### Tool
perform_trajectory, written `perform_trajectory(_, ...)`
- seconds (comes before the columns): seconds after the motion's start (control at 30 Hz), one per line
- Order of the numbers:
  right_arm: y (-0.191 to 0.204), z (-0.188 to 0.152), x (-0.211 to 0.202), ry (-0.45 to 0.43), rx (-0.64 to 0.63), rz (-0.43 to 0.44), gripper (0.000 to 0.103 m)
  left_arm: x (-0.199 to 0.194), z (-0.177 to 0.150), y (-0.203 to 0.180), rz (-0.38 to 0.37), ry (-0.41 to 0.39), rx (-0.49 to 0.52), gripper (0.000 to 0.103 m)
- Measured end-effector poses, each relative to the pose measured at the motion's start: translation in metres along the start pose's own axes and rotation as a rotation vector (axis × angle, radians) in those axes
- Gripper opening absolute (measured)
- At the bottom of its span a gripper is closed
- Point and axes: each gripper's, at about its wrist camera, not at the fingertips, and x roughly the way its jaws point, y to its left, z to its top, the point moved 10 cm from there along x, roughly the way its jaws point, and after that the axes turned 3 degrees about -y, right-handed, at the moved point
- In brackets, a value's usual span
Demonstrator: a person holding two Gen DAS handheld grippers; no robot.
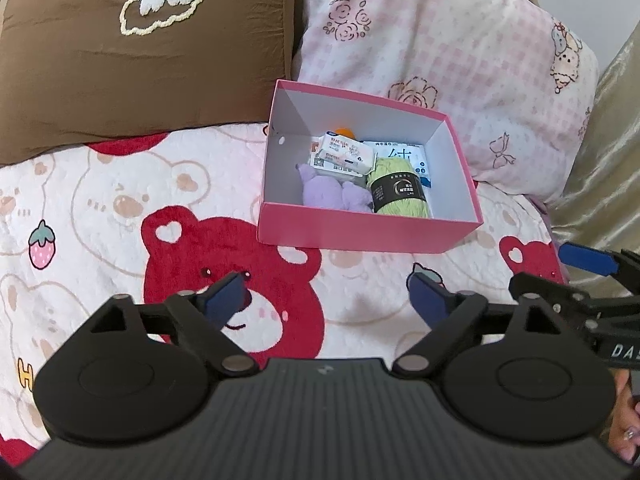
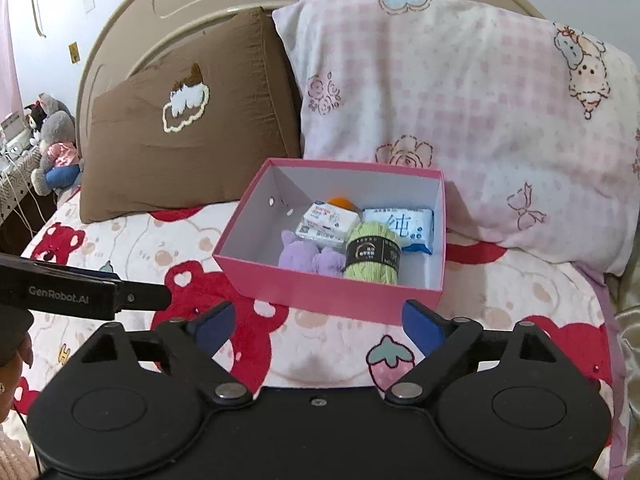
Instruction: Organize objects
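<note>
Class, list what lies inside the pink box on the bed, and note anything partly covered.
Inside the pink box: green yarn, purple plush toy, white wipes pack, blue-white packet. An orange thing is mostly hidden behind the wipes; unidentifiable.

An open pink cardboard box [image 1: 362, 236] rests on a bear-print fleece blanket [image 1: 100, 208], holding a green yarn skein [image 1: 400, 190], a purple plush toy [image 1: 334, 196] and white wipe packets [image 1: 342, 156]. The left tongs [image 1: 328, 300] stand wide apart and empty before it. Behind lie a brown pillow [image 1: 120, 72] and a pink checked pillow [image 1: 460, 52].
</note>
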Motion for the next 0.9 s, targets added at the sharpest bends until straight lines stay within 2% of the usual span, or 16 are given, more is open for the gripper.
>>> perform_trajectory(0.17,0.002,-0.007,0.001,0.025,-0.004,-0.010,0.095,0.001,-0.003,0.001,0.005,-0.002,-0.012,0.103)
perform_trajectory(0.47,-0.010,-0.015,0.001,0.046,0.008,-0.058,0.096,0.006,-0.013,0.001,0.058,0.045,-0.002,0.103)
perform_trajectory(0.77,-0.014,-0.023,0.002,0.075,0.026,-0.060,0.096,0.004,-0.016,0.004,0.105,0.054,-0.014,0.103)
perform_trajectory(0.9,-0.018,-0.025,0.002,0.082,0.031,-0.077,0.096,0.007,-0.023,0.005,0.129,0.087,-0.003,0.103)
